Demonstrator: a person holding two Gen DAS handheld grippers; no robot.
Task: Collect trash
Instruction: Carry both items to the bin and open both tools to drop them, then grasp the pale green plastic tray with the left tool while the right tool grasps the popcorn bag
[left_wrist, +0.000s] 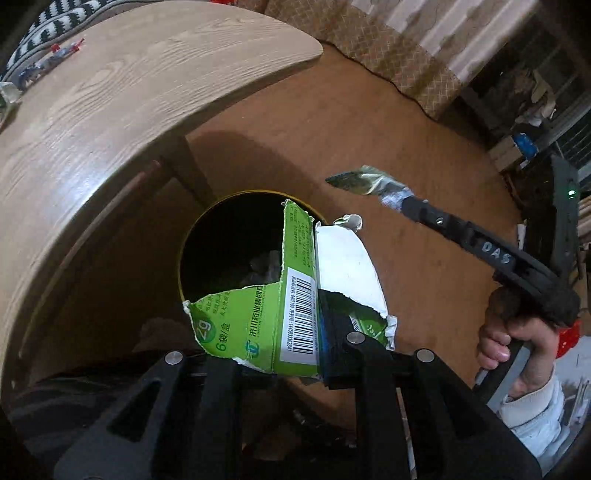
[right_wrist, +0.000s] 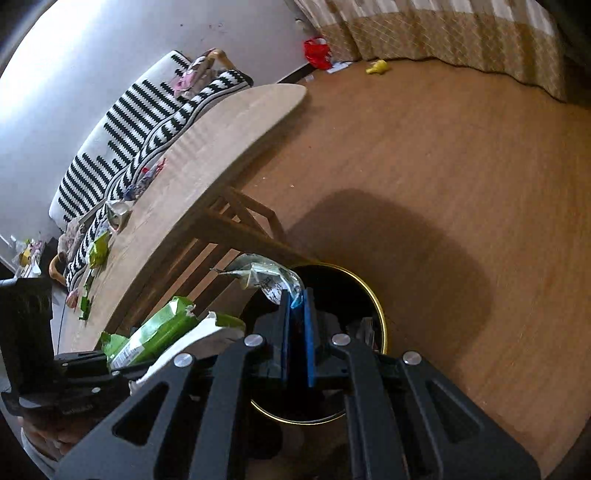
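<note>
The left gripper (left_wrist: 321, 332) gripped a torn green carton (left_wrist: 258, 314) by one flap, held over the bin (left_wrist: 229, 206) at its 5 o'clock edge. The right gripper (right_wrist: 297, 314) pinched a crumpled wrapper (right_wrist: 262, 275) above the rim. Both items looked light and crushable — edge grips should suffice. The bin held crumpled scraps — more litter lay on the tabletop (right_wrist: 221, 147).

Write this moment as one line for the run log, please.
left claw: shut on torn green box | right claw: shut on crumpled wrapper | both above open bin | table: litter remains
</note>
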